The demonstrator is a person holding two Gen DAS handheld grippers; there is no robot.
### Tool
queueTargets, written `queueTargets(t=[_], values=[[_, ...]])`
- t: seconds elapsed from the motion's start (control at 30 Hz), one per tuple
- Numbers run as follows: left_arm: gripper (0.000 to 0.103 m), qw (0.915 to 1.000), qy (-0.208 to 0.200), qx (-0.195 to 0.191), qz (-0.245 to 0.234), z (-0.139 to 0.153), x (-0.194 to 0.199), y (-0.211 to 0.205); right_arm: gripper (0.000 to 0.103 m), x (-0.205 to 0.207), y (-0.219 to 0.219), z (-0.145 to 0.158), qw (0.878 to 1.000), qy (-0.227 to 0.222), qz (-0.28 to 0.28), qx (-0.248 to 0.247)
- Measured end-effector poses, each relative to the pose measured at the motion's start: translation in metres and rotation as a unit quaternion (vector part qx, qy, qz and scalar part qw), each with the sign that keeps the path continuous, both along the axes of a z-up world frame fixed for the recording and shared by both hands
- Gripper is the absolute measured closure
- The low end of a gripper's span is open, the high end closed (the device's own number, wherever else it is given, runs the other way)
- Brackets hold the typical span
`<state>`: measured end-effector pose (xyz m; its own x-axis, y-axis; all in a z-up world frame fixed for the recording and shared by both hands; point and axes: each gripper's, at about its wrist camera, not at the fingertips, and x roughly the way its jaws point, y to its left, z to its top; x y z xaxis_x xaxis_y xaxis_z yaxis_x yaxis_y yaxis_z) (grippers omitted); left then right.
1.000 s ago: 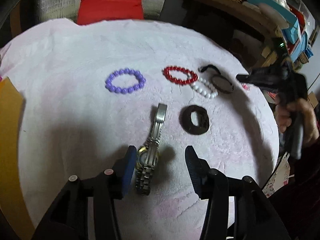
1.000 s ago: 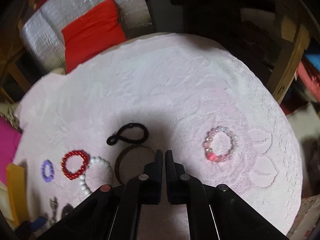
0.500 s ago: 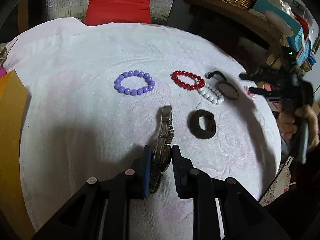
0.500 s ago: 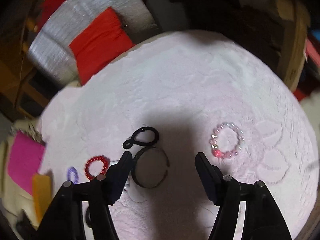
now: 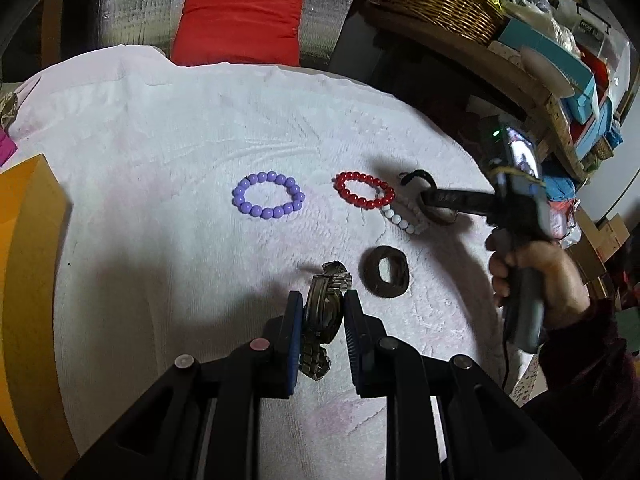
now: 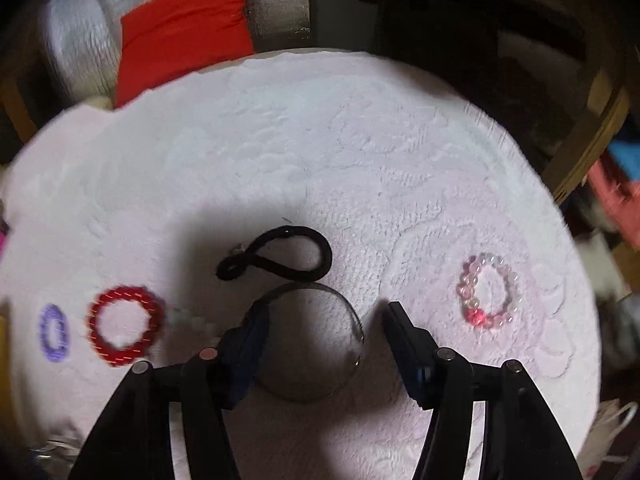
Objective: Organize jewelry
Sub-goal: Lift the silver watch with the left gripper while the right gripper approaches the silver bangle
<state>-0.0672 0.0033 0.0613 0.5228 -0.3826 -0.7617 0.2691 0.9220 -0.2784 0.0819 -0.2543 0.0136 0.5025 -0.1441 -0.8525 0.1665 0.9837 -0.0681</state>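
A: Wristwatch (image 5: 325, 312), where is it?
B: Clamped on edge between the left gripper (image 5: 320, 308) jaws, its lower band hidden.
A: The right gripper (image 6: 326, 320)?
B: Jaws wide apart around the thin bangle (image 6: 316, 340) on the white towel (image 6: 320, 140); left side blurred.

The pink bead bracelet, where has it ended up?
In the right wrist view, the pink bead bracelet lies alone on the white cloth, right of the open right gripper.
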Motion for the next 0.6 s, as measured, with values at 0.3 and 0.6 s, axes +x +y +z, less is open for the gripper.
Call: queueTargets(t=[0.3, 0.6], values=[[0.093, 0.9996, -0.024, -0.017, 0.006, 0.021, -0.001, 0.007, 0.078, -0.008, -0.032, 0.011, 0.999, 0.005, 0.015, 0.048], [0.093, 0.9998, -0.017, -0.006, 0.008, 0.009, 0.003, 0.003, 0.057, -0.029, -0.109, 0.029, 0.975, -0.035, -0.013, 0.221]])
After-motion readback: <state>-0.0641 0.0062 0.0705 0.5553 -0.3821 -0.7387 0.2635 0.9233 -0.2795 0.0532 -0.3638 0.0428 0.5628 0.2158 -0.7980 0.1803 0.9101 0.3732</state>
